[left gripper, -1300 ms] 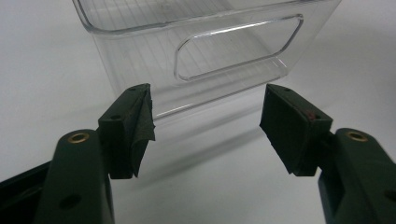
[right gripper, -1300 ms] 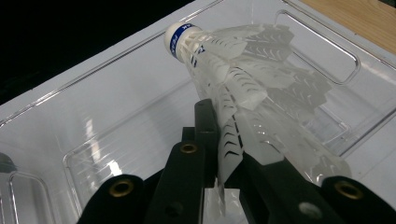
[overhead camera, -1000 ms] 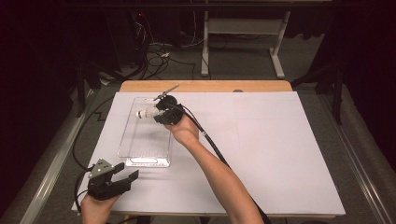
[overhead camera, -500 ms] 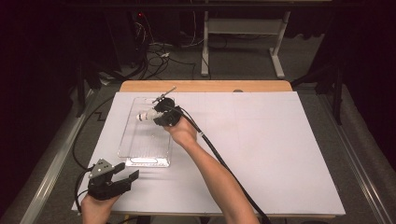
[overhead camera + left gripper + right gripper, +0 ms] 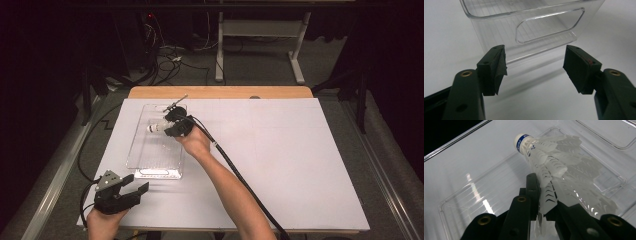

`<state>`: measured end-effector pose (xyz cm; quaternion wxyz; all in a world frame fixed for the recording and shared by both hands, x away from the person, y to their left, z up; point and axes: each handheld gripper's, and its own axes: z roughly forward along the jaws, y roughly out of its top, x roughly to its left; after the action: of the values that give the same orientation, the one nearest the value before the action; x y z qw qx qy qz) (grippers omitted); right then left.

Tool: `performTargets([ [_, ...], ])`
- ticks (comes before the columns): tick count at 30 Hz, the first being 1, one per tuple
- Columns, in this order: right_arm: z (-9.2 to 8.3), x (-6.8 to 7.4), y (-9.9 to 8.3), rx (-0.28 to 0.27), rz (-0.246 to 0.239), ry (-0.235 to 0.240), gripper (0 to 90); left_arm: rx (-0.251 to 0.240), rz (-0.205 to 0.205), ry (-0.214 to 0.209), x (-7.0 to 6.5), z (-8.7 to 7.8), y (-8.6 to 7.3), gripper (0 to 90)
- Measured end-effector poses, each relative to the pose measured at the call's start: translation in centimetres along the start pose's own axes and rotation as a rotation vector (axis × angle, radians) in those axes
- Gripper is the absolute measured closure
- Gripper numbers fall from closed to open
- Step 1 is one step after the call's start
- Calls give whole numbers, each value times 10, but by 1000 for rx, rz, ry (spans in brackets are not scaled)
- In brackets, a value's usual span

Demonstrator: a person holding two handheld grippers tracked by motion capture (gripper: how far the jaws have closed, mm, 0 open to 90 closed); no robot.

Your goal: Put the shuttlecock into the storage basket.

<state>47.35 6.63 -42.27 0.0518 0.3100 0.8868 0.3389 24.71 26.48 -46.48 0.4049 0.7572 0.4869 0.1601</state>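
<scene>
A white feather shuttlecock (image 5: 554, 167) with a blue band round its cork hangs tilted just above the floor of a clear plastic bin (image 5: 474, 182). My right gripper (image 5: 544, 190) pinches its feather skirt. The jaws have just been opening a little, and the feathers are still between them. From above, the right gripper (image 5: 168, 131) is over the bin's (image 5: 150, 172) far half, with the shuttlecock (image 5: 155, 128) pointing left. My left gripper (image 5: 138, 182) rests open near the table's front left corner. Its jaws (image 5: 534, 67) face the bin's handle end (image 5: 524, 47) with nothing between them.
A white sheet (image 5: 280, 160) covers the table, with a wooden strip (image 5: 220, 92) along the far edge. The right gripper's black cable (image 5: 240, 180) trails along the forearm to the front edge. A thin grey stick (image 5: 176, 103) lies at the bin's far rim.
</scene>
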Motion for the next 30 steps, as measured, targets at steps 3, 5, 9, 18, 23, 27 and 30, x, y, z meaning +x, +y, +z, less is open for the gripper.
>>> performTargets([
  [3, 1, -1, 0, -3, 1, 4, 814, -1, 0, 1, 0, 0, 0, 352],
  [5, 1, 0, 0, -2, 17, -13, 749, -1, 1, 3, 0, 0, 0, 352],
  [9, 3, -1, -1, 1, 23, -22, 693, -7, -3, 4, 0, -1, 0, 352],
  [18, -1, 0, -1, 1, 19, -32, 665, -8, -1, 5, 0, -1, 0, 352],
  [23, -6, 1, -1, -5, 17, -32, 668, -7, -4, 3, 0, -1, 0, 352],
  [27, -8, 1, -2, 0, 15, -32, 678, -7, -4, 4, 0, -1, 0, 352],
  [30, -10, 0, -3, 3, 5, -32, 682, -8, -4, 3, 0, -1, 0, 352],
])
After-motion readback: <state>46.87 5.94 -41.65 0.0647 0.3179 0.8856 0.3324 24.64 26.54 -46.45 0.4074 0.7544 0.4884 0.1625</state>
